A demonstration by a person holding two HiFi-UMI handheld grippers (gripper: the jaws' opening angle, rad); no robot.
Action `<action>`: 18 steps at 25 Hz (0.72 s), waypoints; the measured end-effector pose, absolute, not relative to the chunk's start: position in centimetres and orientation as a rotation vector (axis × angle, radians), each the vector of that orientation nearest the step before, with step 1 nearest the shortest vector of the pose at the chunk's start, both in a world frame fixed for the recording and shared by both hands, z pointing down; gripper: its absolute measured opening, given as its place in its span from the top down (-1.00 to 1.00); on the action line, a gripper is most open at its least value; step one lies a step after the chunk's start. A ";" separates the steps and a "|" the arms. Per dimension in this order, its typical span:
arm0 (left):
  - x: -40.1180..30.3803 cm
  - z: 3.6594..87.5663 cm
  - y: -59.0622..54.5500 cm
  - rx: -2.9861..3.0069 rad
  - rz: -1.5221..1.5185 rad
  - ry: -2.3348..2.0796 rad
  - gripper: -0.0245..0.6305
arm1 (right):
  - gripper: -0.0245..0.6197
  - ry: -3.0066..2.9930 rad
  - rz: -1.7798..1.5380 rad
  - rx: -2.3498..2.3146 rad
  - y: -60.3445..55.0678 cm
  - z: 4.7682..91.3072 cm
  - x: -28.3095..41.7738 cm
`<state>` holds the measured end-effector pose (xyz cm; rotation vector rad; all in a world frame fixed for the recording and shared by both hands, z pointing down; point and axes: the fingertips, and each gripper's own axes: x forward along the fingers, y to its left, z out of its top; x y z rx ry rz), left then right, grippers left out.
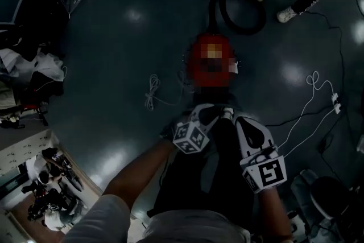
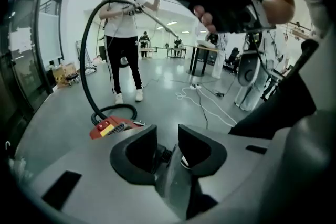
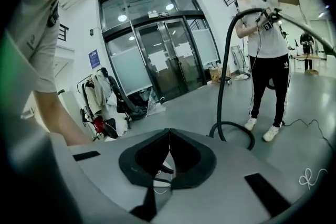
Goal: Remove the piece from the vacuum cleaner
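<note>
Left hand-held gripper (image 2: 167, 135) released, right hand-held gripper (image 3: 169, 136) clenched empty; standing person (image 2: 124, 26) tugging the hose (image 2: 85, 63) may drag the vacuum cleaner (image 2: 112, 127) away mid-reach.

The head view is taken from high above, steeply down onto the dark floor (image 1: 114, 37), with the vacuum cleaner (image 1: 200, 54) at upper centre. The left gripper view is taken low, along its jaws and level across the hall; the vacuum cleaner is met close by at lower left. The right gripper view is also set low and level, but turned toward glass doors (image 3: 168, 55) at centre. The hose (image 3: 227, 60) and a standing person (image 3: 265, 34) are shared by both gripper views; probably the same person's legs are caught at the head view's upper right.
</note>
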<state>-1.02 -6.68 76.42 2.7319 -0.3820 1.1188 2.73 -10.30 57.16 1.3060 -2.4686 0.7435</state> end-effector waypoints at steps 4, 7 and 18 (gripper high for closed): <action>-0.1 85.7 -6.1 2.710 1.295 -0.247 0.57 | 0.87 -2.458 0.806 1.300 -11.1 62.6 3.4; 0.4 90.6 -5.1 2.699 1.401 -0.124 0.52 | 0.87 -2.446 0.851 1.299 -11.5 65.3 4.0; -0.5 99.9 -4.0 2.699 1.697 -0.015 0.48 | 0.87 -2.442 0.853 1.291 -12.4 68.8 4.8</action>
